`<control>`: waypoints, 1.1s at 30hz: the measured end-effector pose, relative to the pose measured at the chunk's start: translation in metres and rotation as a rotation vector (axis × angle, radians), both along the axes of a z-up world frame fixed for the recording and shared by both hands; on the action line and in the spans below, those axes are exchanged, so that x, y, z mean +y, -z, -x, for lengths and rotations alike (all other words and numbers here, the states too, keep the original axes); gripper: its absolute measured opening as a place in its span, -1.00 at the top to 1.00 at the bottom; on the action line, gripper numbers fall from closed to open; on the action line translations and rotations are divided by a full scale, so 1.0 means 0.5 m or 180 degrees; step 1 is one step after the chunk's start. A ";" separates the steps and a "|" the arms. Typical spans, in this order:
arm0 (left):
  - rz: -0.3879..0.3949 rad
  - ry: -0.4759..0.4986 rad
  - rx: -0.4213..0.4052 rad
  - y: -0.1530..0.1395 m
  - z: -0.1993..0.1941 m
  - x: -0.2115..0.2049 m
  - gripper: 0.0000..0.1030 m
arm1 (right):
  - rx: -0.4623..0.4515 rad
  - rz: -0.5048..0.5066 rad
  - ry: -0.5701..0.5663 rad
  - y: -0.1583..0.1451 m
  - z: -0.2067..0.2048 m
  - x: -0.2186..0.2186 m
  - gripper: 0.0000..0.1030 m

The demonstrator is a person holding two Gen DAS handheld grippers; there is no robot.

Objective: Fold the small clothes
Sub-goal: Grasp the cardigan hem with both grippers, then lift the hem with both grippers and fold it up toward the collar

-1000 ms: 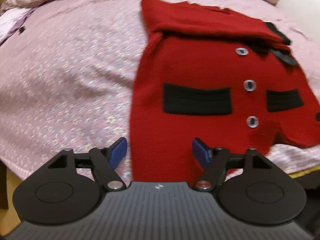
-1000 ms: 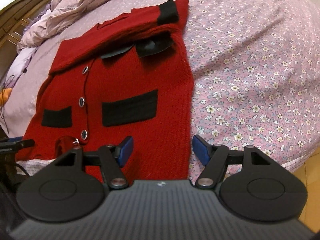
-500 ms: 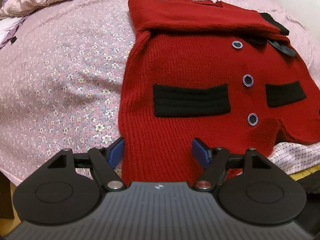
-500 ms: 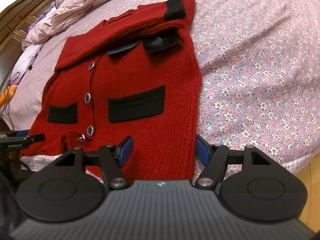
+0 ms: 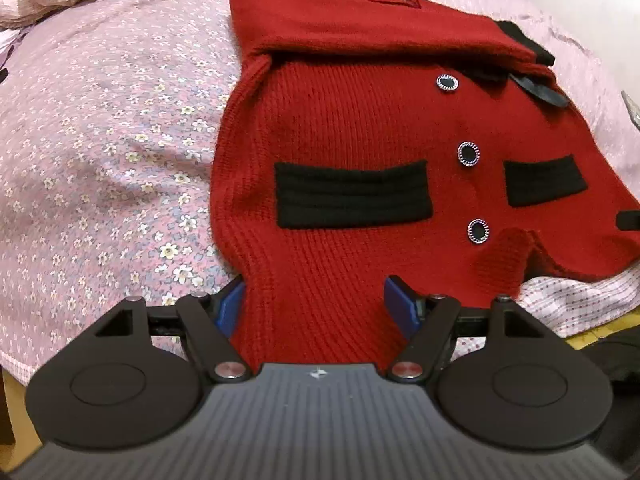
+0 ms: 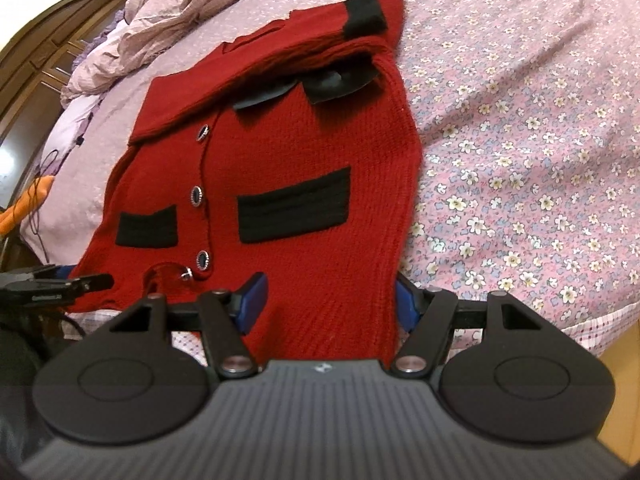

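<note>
A: Scene check. Largest thing first?

B: The bed [image 5: 100,168] is taking up both views, with a pink floral sheet covering it and a rumpled quilt [image 6: 160,12] bunching at the far end. In the right wrist view a dark wooden cabinet [image 6: 52,52] is showing past the bed's far left edge.

A: Task item?

B: The red knit cardigan [image 5: 360,128] is lying flat on the bed, front up, hem toward the cameras and hanging at the near edge. Its sleeves are lying folded across the chest near the collar, a black cuff [image 6: 364,14] sitting on top. Two black pocket bands are showing, the larger one [image 5: 352,194] on the left tool's side. Three round buttons are running down the placket [image 5: 468,153].

A: Tools?

B: The left tool [image 5: 316,304] is sitting with its blue pads spread, straddling the near left hem corner; the knit is lying between them, but no pinch is visible. The right tool [image 6: 326,300] is doing the same at the right hem corner, pads apart with fabric between. The left tool's tip is also poking into the right wrist view at far left.
</note>
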State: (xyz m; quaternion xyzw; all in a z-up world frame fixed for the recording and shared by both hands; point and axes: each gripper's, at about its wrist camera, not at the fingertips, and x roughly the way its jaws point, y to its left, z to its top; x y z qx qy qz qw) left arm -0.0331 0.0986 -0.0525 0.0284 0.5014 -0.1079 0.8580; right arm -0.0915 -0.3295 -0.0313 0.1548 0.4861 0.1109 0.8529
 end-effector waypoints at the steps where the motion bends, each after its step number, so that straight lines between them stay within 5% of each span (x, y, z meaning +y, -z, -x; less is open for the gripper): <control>1: -0.0031 0.0007 -0.0003 0.003 -0.004 -0.004 -0.48 | -0.0010 0.0008 -0.0005 0.001 0.001 0.001 -0.29; 6: -0.0145 0.0032 0.0007 0.010 -0.019 -0.022 -0.49 | -0.0067 0.0074 0.0045 0.005 0.002 0.005 -0.06; 8: -0.0141 0.0035 -0.0017 0.008 -0.018 -0.023 -0.43 | -0.0079 0.0076 0.0082 0.006 0.002 0.000 0.37; 10: -0.0104 0.0043 -0.0035 0.008 -0.011 -0.019 -0.26 | -0.0012 -0.0054 0.0137 0.014 -0.002 -0.011 0.53; 13: -0.0080 0.0011 -0.0048 0.010 -0.006 -0.013 -0.07 | -0.0029 -0.0092 0.0123 0.018 -0.001 -0.011 0.54; 18: -0.0007 -0.0156 -0.0022 0.005 -0.014 0.005 0.59 | -0.0075 -0.0126 0.0126 0.016 -0.004 -0.011 0.67; 33: 0.0960 -0.0473 -0.0397 -0.127 -0.078 0.061 0.68 | -0.0783 -0.0597 0.0220 -0.079 -0.057 -0.015 0.78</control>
